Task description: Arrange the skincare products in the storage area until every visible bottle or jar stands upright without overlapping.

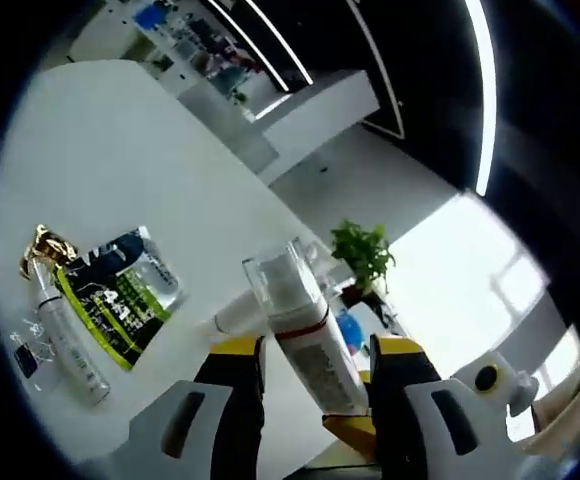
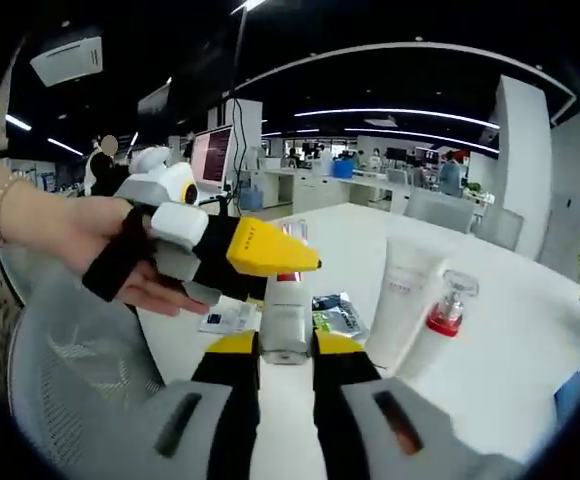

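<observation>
Both tools — left tool [image 1: 315, 385] and right tool [image 2: 285, 355] — pinch one bottle [image 1: 305, 340] aloft; a tube [image 2: 400, 310] and red-collared bottle [image 2: 445, 315] already stand on the worktop [image 2: 510, 350], another bottle [image 1: 65, 335] lies flat.

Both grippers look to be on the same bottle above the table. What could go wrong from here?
1. The bottle sits between the right gripper's jaws while the left gripper closes over its top; opposing pulls could twist it loose.
2. It is tilted in the left gripper view, so it may topple when set down.
3. The white tube and red-collared pump bottle stand close by; a swing could knock them over.
</observation>
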The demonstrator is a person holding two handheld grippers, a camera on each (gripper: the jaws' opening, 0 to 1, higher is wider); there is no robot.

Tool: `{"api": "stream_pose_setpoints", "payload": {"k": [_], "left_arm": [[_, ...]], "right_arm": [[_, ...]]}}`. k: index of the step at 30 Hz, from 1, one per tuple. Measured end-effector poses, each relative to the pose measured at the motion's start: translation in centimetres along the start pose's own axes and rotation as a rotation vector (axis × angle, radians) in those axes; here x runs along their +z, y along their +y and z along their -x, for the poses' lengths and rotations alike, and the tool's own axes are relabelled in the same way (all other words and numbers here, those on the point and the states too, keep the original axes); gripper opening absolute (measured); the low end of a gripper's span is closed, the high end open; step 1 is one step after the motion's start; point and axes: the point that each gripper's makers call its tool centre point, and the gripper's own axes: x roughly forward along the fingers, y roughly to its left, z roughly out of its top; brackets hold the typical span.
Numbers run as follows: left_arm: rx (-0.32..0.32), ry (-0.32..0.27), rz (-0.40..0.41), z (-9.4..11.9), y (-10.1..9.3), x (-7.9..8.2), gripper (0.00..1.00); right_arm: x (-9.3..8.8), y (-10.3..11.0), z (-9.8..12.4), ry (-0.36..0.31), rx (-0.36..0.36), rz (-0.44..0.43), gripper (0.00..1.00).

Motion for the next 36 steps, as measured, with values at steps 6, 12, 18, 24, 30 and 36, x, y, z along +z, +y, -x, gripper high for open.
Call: {"api": "stream_pose_setpoints", "payload": {"k": [6, 12, 18, 24, 30, 36], "left_arm": [[0.003, 0.025, -0.025, -1.0, -0.2, -0.2, 0.25], [-0.018, 0.048, -0.076, -1.7, -1.4, -0.5, 0.21], [-0.042, 0.088, -0.221, -2.6, -3.1, -0.4, 0.18], [-0.089, 0.191, -0.45, -3.4, -4.8, -0.9, 0.17], [-0.149, 0.328, -0.737, -4.1, -5.2, -2.6, 0.17], [-0.259, 0.383, -0.811, -4.2, -6.2, -4.6, 0.17]], "right_arm": [[-0.1, -0.7, 0.8, -0.009, -0.015, -0.01, 0.18], [-0.6, -1.3, 1.2, -0.008, -0.027, -0.011, 0.19], [-0.9, -1.6, 1.6, -0.006, -0.009, -0.001, 0.21], [-1.4, -1.5, 3.0, 0.006, 0.054, -0.032, 0.3], [0.0, -3.0, 6.0, -0.063, 0.128, -0.14, 0.35], [4.2, -4.8, 7.7, -0.245, 0.206, -0.329, 0.4]]}}
